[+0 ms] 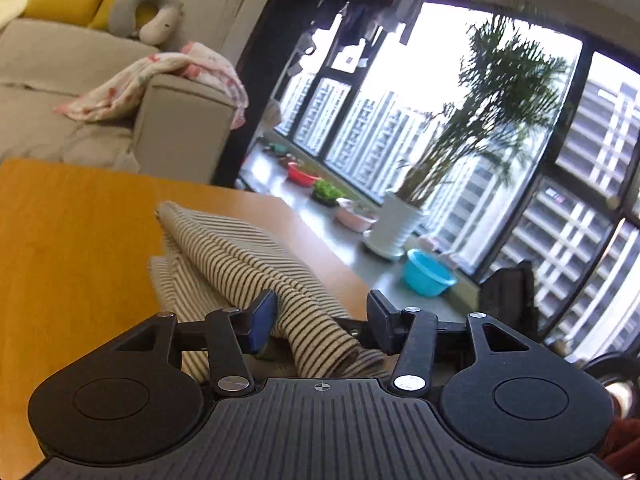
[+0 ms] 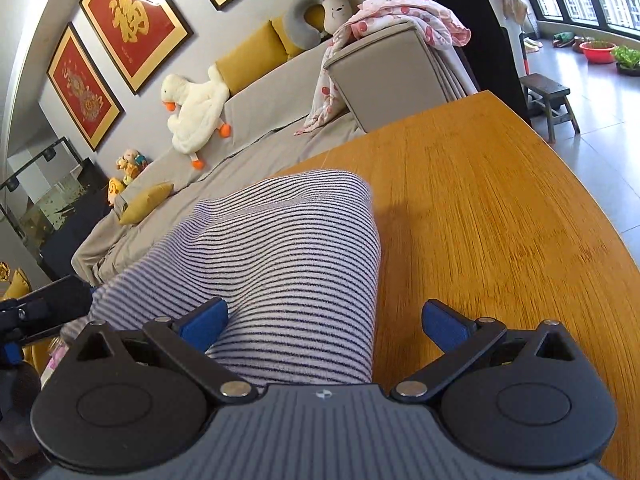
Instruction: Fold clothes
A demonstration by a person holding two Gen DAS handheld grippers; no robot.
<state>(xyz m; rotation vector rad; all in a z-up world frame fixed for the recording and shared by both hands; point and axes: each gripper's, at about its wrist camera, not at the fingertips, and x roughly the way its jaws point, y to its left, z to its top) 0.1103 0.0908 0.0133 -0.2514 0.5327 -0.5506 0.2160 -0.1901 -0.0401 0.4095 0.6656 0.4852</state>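
A striped garment [image 1: 240,256] lies on the wooden tabletop [image 1: 76,232], bunched into a long raised fold that runs from the middle of the tabletop back toward the left claw [image 1: 322,314]. In the left wrist view the fold passes between the claw's two fingers; the blue pad [image 1: 262,320] on the left finger touches the cloth, while a clear gap shows between the cloth and the other finger, so the claw stands partly spread around the fold and is not pinching it. The cloth sits near the tabletop edge that faces the windows [image 1: 400,120].

In the right wrist view the same garment [image 2: 288,264] humps up in front of the right claw [image 2: 324,322] (its stripes look bluish here). That claw is spread wide: the left finger's pad [image 2: 204,322] rests against the side of the cloth, and the right finger hangs over bare wood, well apart from the fabric. The garment's far end reaches toward the tabletop edge nearest the sofa [image 2: 392,76], where a pink-spotted blanket [image 2: 400,20] drapes over the armrest.
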